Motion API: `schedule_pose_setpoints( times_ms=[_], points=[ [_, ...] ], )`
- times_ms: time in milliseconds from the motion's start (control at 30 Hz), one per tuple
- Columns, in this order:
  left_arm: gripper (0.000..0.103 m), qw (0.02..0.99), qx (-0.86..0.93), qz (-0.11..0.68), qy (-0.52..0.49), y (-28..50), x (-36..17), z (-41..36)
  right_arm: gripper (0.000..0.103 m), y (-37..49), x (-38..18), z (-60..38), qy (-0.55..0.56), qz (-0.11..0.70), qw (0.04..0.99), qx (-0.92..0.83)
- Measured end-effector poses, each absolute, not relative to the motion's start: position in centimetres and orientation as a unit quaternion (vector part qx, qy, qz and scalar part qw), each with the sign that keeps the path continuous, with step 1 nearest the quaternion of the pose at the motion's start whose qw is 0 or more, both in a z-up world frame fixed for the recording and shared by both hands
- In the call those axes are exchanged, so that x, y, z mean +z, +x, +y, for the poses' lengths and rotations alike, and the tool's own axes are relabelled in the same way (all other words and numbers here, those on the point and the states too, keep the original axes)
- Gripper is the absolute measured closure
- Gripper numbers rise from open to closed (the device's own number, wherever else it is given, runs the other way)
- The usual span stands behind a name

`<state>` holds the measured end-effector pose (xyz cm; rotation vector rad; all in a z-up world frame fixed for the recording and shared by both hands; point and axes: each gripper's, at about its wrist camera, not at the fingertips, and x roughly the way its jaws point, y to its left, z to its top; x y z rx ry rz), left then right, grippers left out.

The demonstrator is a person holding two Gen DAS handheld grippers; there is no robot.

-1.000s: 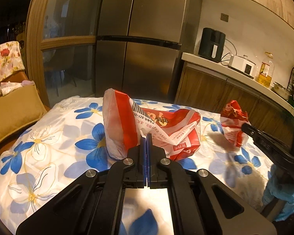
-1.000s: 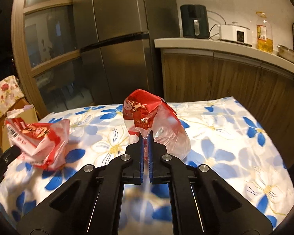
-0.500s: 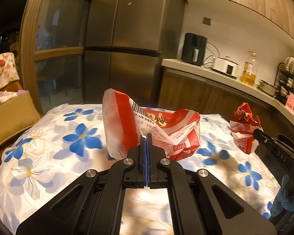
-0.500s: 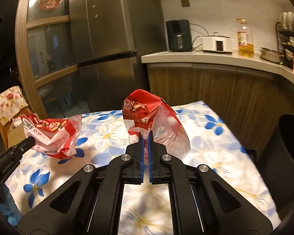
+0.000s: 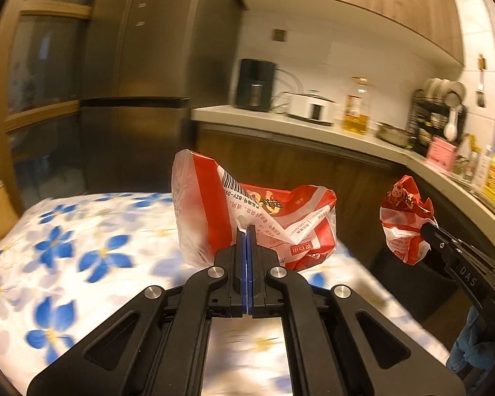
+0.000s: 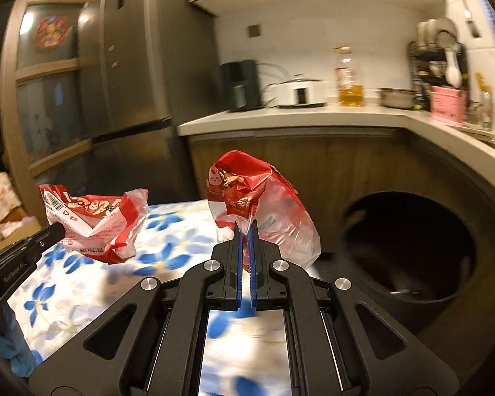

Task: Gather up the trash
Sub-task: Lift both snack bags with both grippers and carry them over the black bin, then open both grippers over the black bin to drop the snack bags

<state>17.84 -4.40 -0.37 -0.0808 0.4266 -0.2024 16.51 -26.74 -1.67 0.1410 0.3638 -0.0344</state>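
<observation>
each claw (image 5: 247, 231) (image 6: 246, 227) grips a red wrapper (image 5: 274, 217) (image 6: 257, 204).

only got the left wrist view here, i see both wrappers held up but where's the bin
Observer: A dark round bin stands open beyond the table's far corner, right of the right gripper, below the counter.
Operator: anything in it
Observer: Its inside is too dark to tell.
Operator: right grip solid?
Observer: The pads pinch the clear lower edge of the right wrapper.
Operator: and my left one from there
Observer: The left gripper holds the barcoded wrapper above the floral cloth.
</observation>
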Motion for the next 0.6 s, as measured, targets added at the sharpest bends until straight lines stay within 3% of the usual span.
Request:
schedule_pose_setpoints(
  times_ms=[600],
  points=[
    [0.103,0.939,-0.27,0.211,0.005,20.2,-1.4,-25.7,0.099,14.0,-3.6,-42.9,0.113,0.18,0.967,-0.144]
  ],
)
